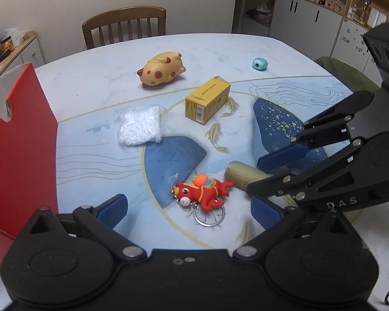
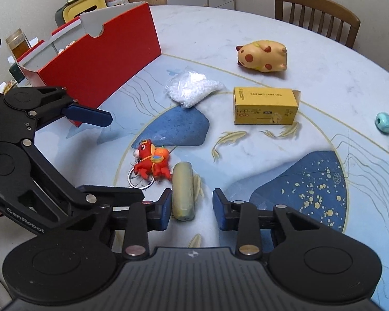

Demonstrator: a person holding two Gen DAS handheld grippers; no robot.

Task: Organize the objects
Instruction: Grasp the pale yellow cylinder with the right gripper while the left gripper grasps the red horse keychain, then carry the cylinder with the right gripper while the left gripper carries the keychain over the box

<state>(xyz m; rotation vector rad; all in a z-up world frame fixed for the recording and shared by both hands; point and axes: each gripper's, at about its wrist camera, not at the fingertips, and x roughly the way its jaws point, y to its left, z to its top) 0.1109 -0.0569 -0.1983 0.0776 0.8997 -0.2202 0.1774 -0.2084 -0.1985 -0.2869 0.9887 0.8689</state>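
A red horse keychain [image 1: 202, 191] [image 2: 153, 160] lies on the patterned table [image 1: 90, 176], just ahead of my left gripper [image 1: 189, 211] [image 2: 127, 155], which is open around nothing. Beside the horse lies a gold tube [image 1: 240, 175] [image 2: 184, 191]. My right gripper [image 2: 193, 211] [image 1: 254, 176] is open and straddles the tube's near end, its left pad close against it. Farther back are a bag of white beads [image 1: 140, 125] [image 2: 192, 88], a yellow carton [image 1: 207, 98] [image 2: 265, 106], a spotted pig toy [image 1: 162, 68] [image 2: 263, 57] and a small teal object [image 1: 259, 64] [image 2: 385, 122].
An open red box [image 1: 20, 142] [image 2: 98, 59] stands on the table's left side, with items inside partly hidden. A wooden chair [image 1: 124, 24] [image 2: 316, 13] stands at the far edge. Cabinets and shelves [image 1: 308, 18] line the walls.
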